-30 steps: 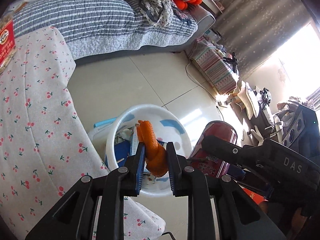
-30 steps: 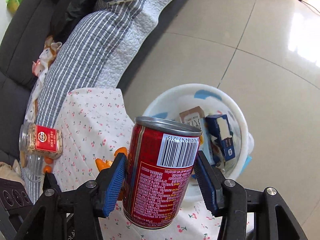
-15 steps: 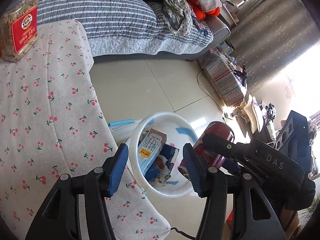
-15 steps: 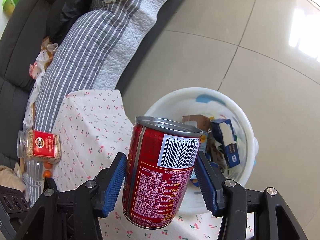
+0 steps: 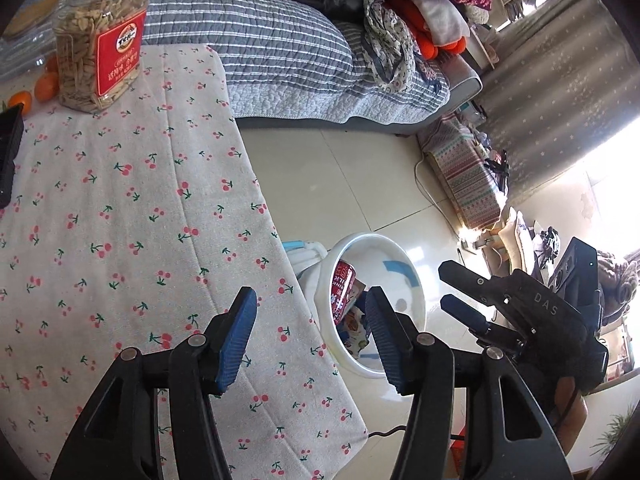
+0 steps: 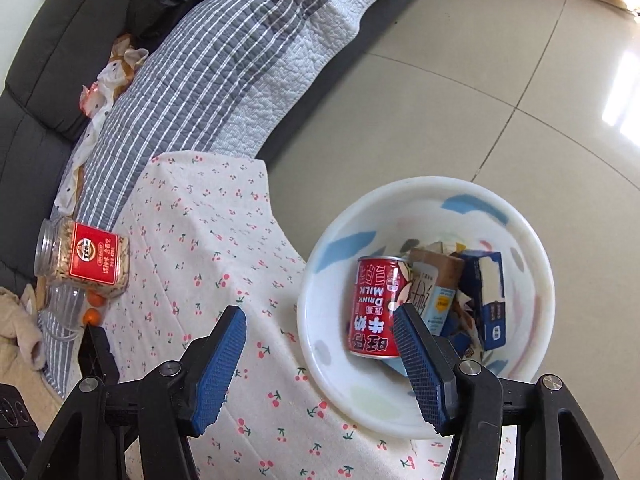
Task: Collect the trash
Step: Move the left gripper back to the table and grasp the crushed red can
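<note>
Our right gripper no longer holds the red milk can: a second ago the can sat clamped between its blue pads, now it lies inside the white basin, leaning on the cartons there, and the jaws are opening with nothing between them. Our left gripper is released too; a second ago it pinched an orange peel over the basin, now its pads stand apart and bare, above the corner of the cherry-print tablecloth next to the basin. We judge both drops done, so both hands are free for the next piece of trash. From the basin, the cloth-covered table edge sits just beside the rim, on the side toward the seed jar; the jar and small oranges sit well back from the basin at the far table end. The striped quilt on the sofa lies beyond the table. The other sides of the basin face bare tile floor, open room for pulling away. Between basin and jar the cloth looks bare, no trash that we can see.
</note>
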A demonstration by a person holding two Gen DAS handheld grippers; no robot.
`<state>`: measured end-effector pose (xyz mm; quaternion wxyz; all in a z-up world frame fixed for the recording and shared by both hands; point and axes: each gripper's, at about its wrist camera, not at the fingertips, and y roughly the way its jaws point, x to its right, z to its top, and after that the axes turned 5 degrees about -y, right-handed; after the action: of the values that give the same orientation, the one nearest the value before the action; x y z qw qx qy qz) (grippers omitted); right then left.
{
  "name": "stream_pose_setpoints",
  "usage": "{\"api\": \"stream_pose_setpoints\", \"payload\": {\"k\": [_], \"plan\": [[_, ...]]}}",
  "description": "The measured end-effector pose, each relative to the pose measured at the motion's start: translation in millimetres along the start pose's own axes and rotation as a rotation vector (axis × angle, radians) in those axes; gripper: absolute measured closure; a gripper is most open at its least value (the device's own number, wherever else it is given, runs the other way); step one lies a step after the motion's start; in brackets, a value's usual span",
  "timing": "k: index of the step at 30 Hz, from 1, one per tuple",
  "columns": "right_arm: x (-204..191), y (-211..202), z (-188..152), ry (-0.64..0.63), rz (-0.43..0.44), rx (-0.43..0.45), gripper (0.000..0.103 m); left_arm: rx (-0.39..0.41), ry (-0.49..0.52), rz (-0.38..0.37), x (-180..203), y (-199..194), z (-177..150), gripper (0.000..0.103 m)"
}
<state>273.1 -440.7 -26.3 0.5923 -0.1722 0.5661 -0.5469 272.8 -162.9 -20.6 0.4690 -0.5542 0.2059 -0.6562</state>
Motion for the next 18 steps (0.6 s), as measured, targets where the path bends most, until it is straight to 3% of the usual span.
{"api": "stream_pose_setpoints", "payload": {"k": [6, 12, 18], "plan": [[4, -8, 0, 0.029, 0.005, 0.021, 0.036, 0.017, 0.019, 0.044, -11, -21, 0, 0.044], [-32, -6, -12, -0.101, -0.003, -0.027, 0.036, 0.022, -0.024, 0.101, -38, -38, -2, 0.044], [-62, -17, -28, -0.203, -0.008, -0.009, 0.036, 0.017, -0.075, 0.157, -72, -64, -10, 0.044]]}}
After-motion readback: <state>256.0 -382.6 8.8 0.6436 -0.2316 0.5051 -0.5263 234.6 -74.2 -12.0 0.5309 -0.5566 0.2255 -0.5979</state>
